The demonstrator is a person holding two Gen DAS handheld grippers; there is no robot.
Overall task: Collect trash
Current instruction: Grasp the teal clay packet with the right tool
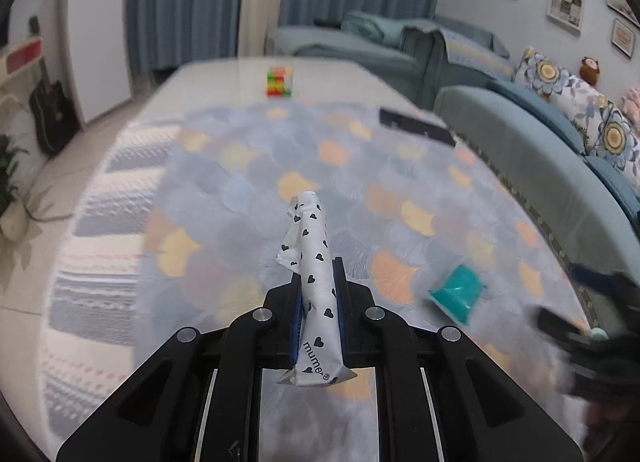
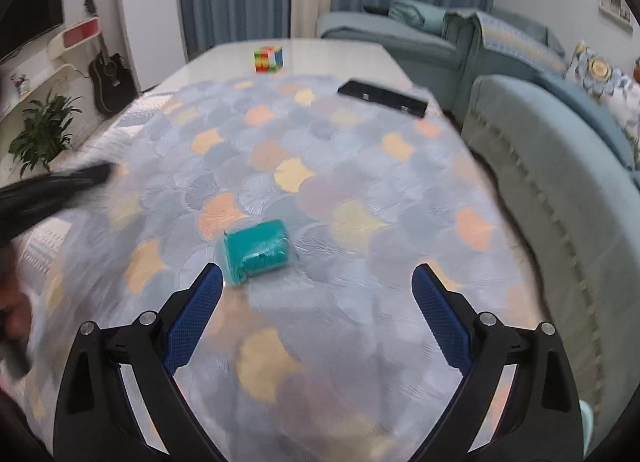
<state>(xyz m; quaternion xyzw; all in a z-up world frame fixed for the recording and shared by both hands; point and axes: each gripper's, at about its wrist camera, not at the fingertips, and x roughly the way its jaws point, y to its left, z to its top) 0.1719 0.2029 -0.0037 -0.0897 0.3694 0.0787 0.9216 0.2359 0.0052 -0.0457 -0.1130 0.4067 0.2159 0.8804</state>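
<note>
The left gripper [image 1: 318, 282] clamps a heart-printed white wrapper [image 1: 316, 282]; the right gripper [image 2: 318, 282] gapes wide, a teal packet [image 2: 256, 252] just ahead of its left finger.

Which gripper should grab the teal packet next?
Right. The right gripper is open, with the teal packet just ahead of its fingers. The left gripper is already shut on the heart-print wrapper.

White wrapper [image 1: 316, 282]: thin crinkled film, black heart print, slight sheen. Teal packet [image 2: 258, 251]: clear glossy plastic over teal contents. Left gripper [image 1: 318, 286] and right gripper [image 2: 318, 288]: matt black plastic, blue textured pads [image 2: 192, 318], shiny metal pins. Tablecloth [image 2: 360, 182]: glossy, finely embossed, reflecting light.
</note>
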